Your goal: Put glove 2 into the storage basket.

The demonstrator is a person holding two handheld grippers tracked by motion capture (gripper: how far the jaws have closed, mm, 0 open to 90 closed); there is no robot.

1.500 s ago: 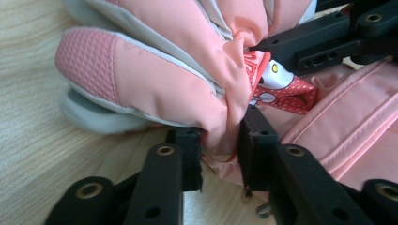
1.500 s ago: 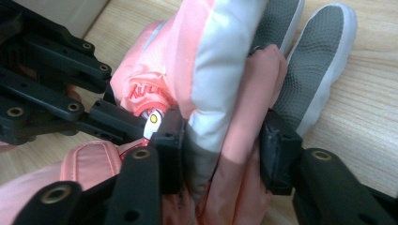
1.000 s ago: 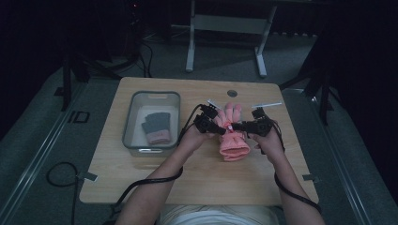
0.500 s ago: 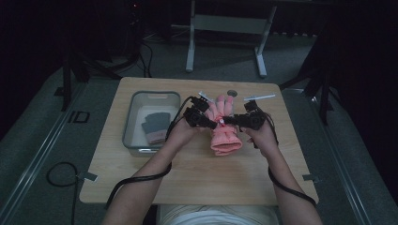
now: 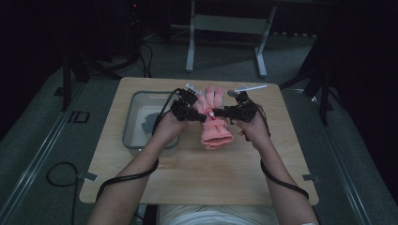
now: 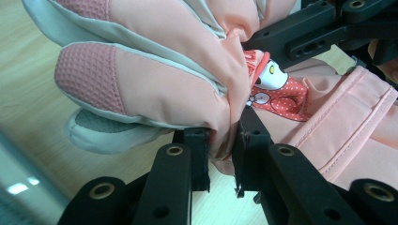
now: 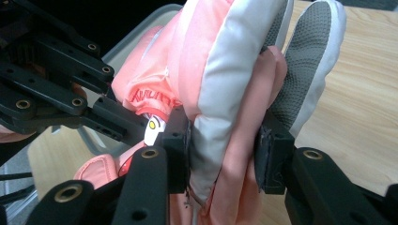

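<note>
A pink glove (image 5: 217, 133) with grey-white palm patches hangs above the middle of the wooden table (image 5: 197, 173), fingers toward the far side and cuff toward the person. My left gripper (image 5: 202, 116) is shut on a thin fold of the glove (image 6: 155, 61) near a red dotted cartoon tag (image 6: 277, 89). From the other side my right gripper (image 5: 219, 112) is shut on a thicker bunch of the glove (image 7: 234, 70). In the left gripper view its jaws (image 6: 224, 150) pinch the fabric. The right gripper's jaws (image 7: 224, 150) clamp pink and white layers.
A clear rectangular bin (image 5: 131, 136) stands on the table's left half, just left of my left hand, with a dark glove-like item (image 5: 150, 119) inside. Cables trail from both grippers over the table's near edge. A metal frame (image 5: 225, 28) stands on the floor beyond the table.
Both hands have risen and shifted toward the far side and a little left, carrying the glove off the table surface. Both grips are unchanged.
</note>
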